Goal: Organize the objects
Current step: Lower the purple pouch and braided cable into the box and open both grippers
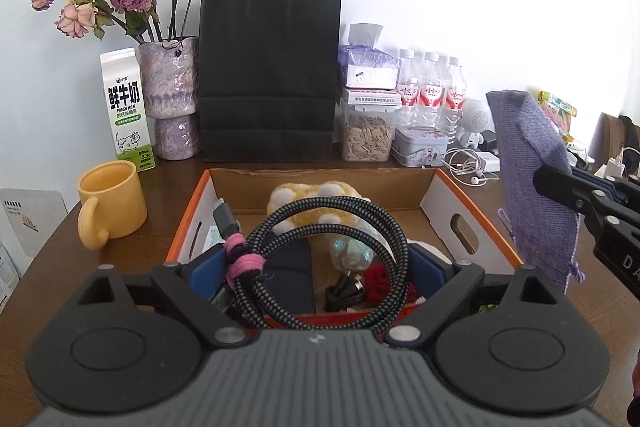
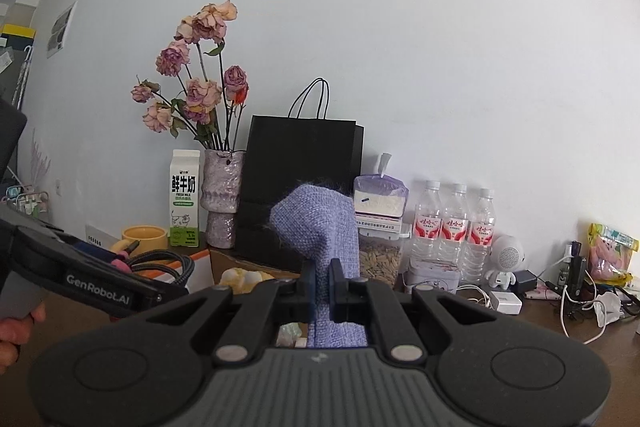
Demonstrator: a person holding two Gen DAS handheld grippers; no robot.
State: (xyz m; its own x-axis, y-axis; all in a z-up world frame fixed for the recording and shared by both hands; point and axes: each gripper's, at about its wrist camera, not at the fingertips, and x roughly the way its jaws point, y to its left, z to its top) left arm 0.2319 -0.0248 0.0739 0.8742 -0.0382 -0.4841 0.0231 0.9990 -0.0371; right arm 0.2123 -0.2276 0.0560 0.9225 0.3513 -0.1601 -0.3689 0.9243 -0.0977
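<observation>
**Cable and pouch held over the cardboard box**

Left wrist view: left gripper spread wide yet carrying a coiled braided cable, looped between the blue pads and tied with a pink strap. Hanging directly above the cardboard box, orange-edged, open on the wooden tabletop. Inside the box: a yellow plush paw, a dark fabric item, a small black adapter, something red. Left of the box, a yellow mug; behind the mug, a milk carton and a vase of dried roses. Directly behind the box, a black paper bag, then a seed jar, three water bottles and a tin. Right of the box, right gripper pinching a purple woven pouch, dangling beside the box's right wall.

Right wrist view: right gripper clamped on the purple woven pouch, fabric rising upright between the pads, in front of the black paper bag. Left gripper with the cable at left, over the cardboard box. Earphones, chargers and a small white speaker right of the box.
</observation>
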